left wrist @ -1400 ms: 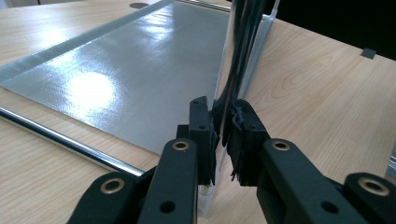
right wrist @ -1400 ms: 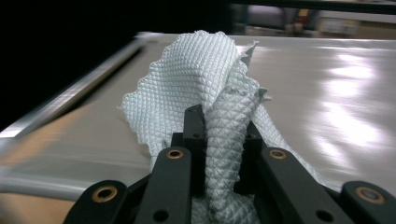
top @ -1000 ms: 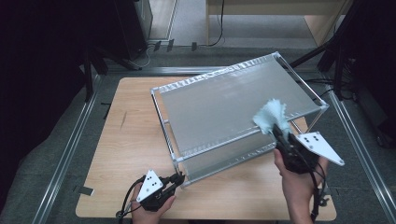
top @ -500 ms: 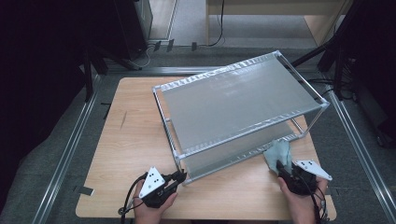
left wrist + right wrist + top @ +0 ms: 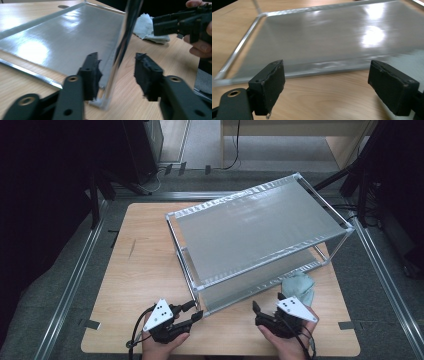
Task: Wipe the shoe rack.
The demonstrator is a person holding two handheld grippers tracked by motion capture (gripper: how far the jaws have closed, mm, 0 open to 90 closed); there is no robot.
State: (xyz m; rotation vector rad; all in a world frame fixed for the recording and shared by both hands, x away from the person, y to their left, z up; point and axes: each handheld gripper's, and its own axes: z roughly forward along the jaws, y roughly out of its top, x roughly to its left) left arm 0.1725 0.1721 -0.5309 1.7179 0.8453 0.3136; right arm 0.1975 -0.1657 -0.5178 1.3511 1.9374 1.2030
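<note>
High view, crumpled pale cloth (image 5: 299, 287), metal rack (image 5: 260, 227)

Showing matte black plastic left tongs (image 5: 194, 310) and matching right tongs (image 5: 268, 302), each wearing a pale three-cornered plate with dark dots, brass rivets, rough foam pads, trailing black cables.

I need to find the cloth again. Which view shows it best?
The high view: the cloth lies whole on the table beside the rack's near right corner. The left gripper view shows a small piece behind the post.
</note>
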